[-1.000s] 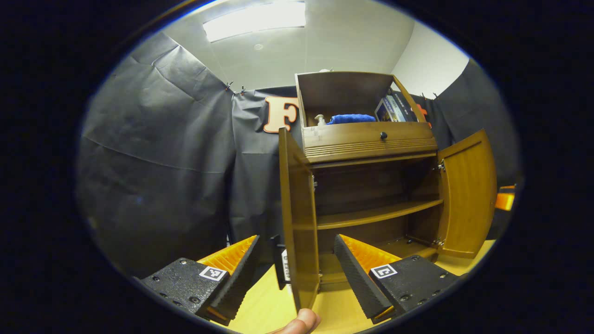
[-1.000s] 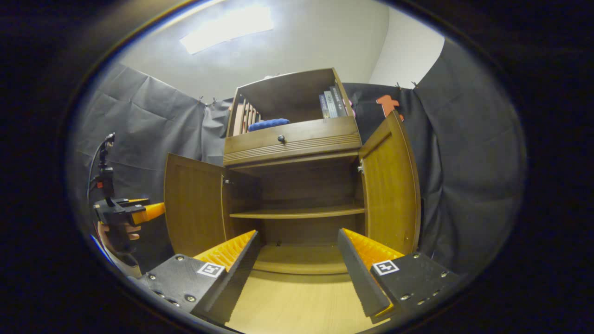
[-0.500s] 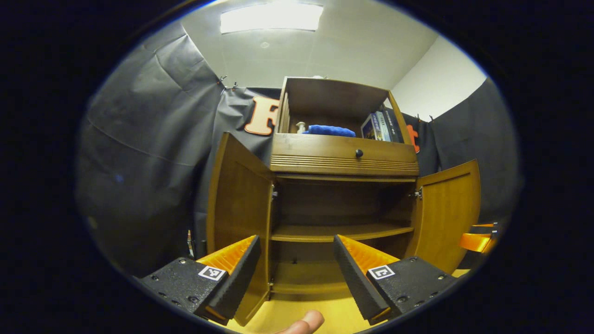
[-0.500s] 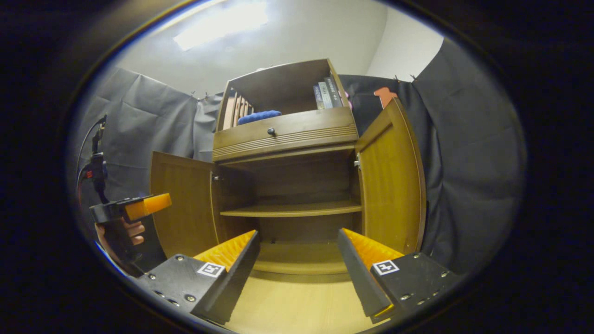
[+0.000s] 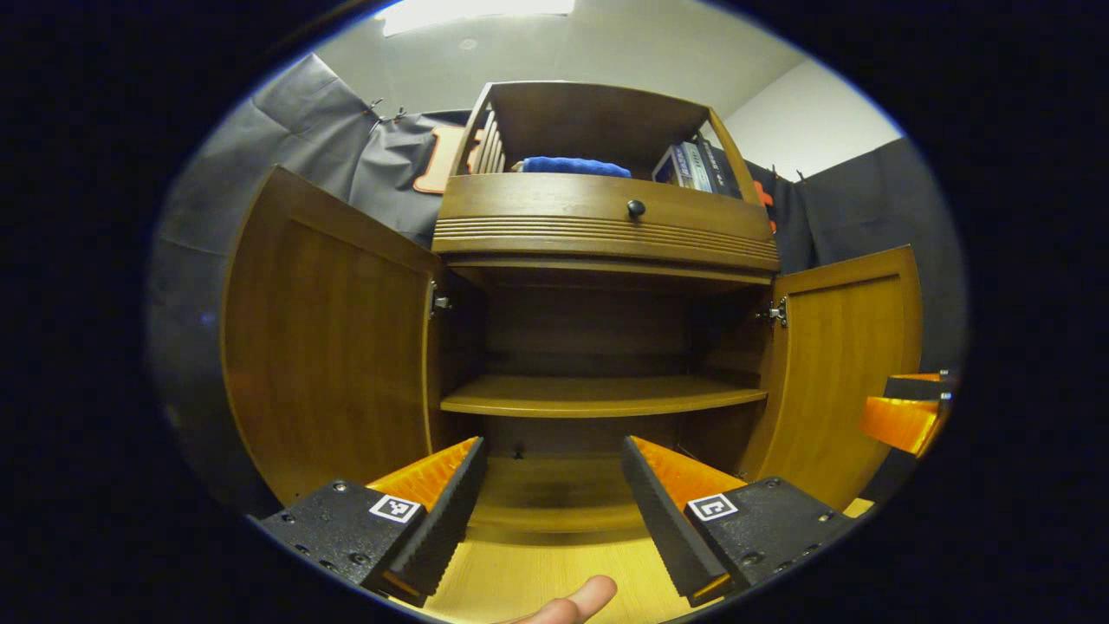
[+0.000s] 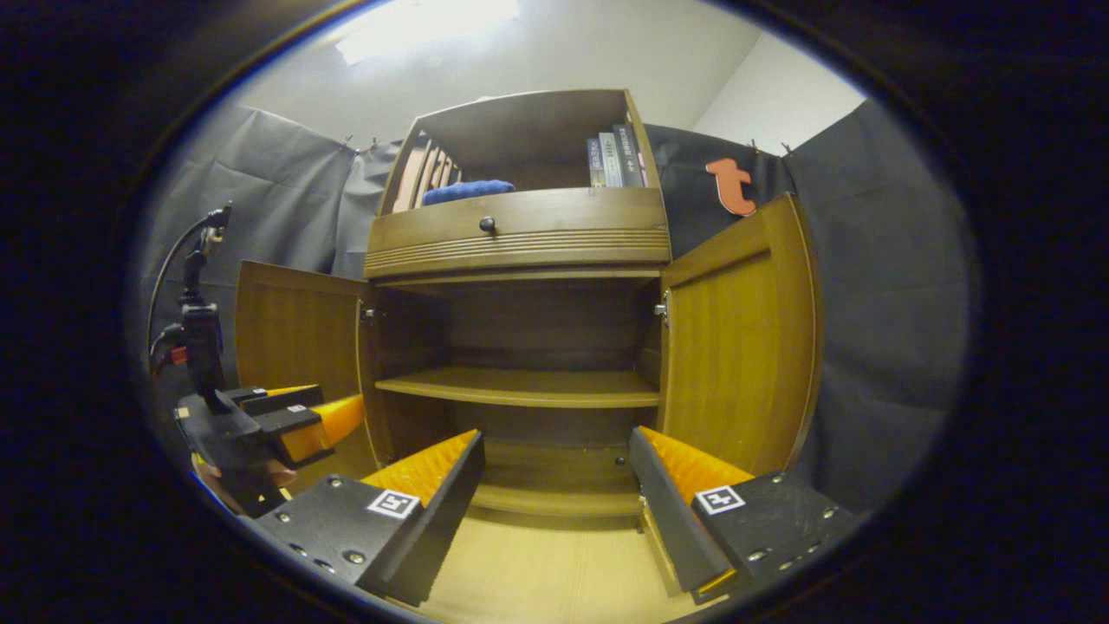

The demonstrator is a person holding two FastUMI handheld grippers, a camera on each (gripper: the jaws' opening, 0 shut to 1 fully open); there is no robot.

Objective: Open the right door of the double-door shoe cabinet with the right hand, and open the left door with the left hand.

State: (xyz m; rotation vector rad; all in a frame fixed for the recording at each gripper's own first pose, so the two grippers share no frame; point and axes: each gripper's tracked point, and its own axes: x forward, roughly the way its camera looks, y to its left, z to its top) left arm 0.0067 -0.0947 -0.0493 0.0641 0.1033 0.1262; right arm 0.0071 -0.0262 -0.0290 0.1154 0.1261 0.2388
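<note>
We note the shoe cabinet point(image 5: 598, 243) facing us, both upright doors swung outward at 9 and 3 o'clock; left gripper point(image 5: 550, 485) and right gripper point(image 6: 554, 481) gape wide, holding nothing.

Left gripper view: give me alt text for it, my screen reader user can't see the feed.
The shoe cabinet stands with the left door and right door both swung wide, its inner shelf bare. The left gripper hangs open in front, touching nothing. A blue cloth and books sit in the top compartment.
</note>
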